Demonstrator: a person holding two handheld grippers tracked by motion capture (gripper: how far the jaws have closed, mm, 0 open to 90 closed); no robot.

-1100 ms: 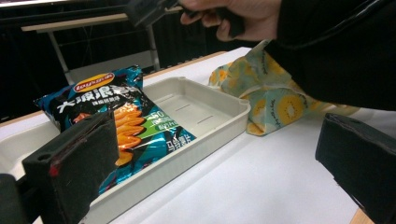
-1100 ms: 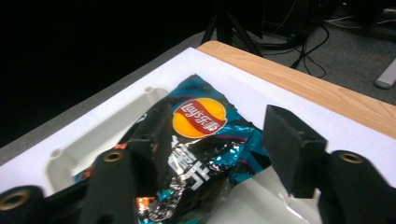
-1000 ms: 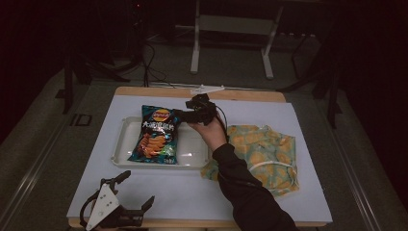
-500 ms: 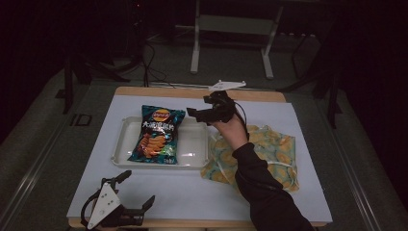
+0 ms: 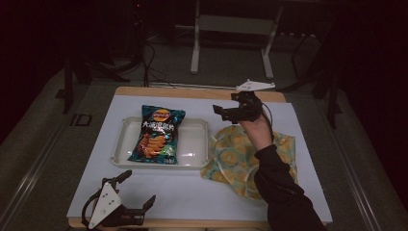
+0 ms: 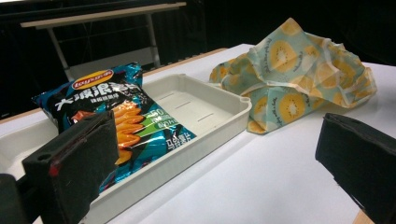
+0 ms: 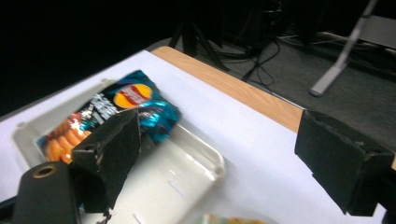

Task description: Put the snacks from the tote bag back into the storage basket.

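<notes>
A blue bag of chips [image 5: 159, 132] lies in the left half of a white tray [image 5: 195, 144], its top overhanging the far rim. My right gripper [image 5: 222, 114], held in a hand, hovers open and empty just past the tray's far right corner, jaws pointing left toward the bag. In the right gripper view the bag [image 7: 126, 102] and the tray's corner [image 7: 205, 161] lie below its spread jaws. My left gripper [image 5: 139, 188] rests open on the table near the front left edge. The left gripper view looks across at the bag [image 6: 126, 121], the tray [image 6: 210, 107] and the cloth [image 6: 299, 79].
A crumpled cloth with a kiwi print [image 5: 231, 154] lies right of the tray, under the person's forearm [image 5: 276, 187]. The white table top [image 5: 192, 202] has a wooden far edge [image 5: 192, 91]. Stands and cables are on the dark floor beyond.
The right gripper has moved right, away from the bag of chips, and now hangs beyond the tray's right end. The left gripper has stayed put.
</notes>
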